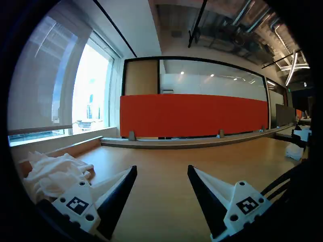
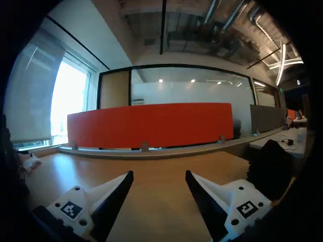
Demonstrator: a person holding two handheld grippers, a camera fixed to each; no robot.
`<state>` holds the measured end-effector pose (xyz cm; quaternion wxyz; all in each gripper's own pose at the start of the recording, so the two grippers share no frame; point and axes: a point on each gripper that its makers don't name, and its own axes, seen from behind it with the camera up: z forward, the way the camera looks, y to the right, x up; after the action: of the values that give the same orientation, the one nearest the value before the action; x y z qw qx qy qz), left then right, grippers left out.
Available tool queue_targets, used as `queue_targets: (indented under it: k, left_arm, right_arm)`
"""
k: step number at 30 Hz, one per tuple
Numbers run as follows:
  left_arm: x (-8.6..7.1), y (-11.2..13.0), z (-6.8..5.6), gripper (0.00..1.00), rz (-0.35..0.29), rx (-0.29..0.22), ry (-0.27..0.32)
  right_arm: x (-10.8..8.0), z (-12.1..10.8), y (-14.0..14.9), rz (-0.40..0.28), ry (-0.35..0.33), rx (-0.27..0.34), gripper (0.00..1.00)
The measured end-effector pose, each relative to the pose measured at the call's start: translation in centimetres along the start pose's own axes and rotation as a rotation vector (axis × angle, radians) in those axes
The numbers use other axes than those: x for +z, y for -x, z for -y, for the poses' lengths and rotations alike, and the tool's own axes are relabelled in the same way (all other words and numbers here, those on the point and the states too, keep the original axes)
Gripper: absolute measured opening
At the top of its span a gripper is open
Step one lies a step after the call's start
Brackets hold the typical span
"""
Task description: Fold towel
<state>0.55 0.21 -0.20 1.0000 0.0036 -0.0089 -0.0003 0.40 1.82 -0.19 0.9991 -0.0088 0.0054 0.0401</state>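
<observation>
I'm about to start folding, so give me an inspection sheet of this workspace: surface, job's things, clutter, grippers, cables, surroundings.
Surface: wooden desk, light glare, no spills seen.
Job's things: white towel, crumpled in a heap at the desk's window-side edge, not yet folded.
Clutter: small white item at the far side of the desk; dark object at the desk edge, identity unclear.
Grippers: left hand-held gripper open, holding nothing; right hand-held gripper open, holding nothing.
Cables: black cables beside the left hand-held gripper.
Surroundings: orange divider along the desk's back, bright window, glass wall behind.
</observation>
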Motion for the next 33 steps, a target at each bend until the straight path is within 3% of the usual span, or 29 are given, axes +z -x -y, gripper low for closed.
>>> queue_targets:
  k: [15, 33]
  left_arm:
    - [0.0, 0.0, 0.0, 0.93, 0.0, 0.0, 0.0]
    - [0.0, 0.0, -0.1, 0.93, 0.001, 0.0, -0.001]
  right_arm:
    - [0.1, 1.0, 1.2, 0.028, -0.001, -0.05, 1.0]
    - [0.3, 1.1, 1.3, 0.03, 0.001, -0.052, 1.0]
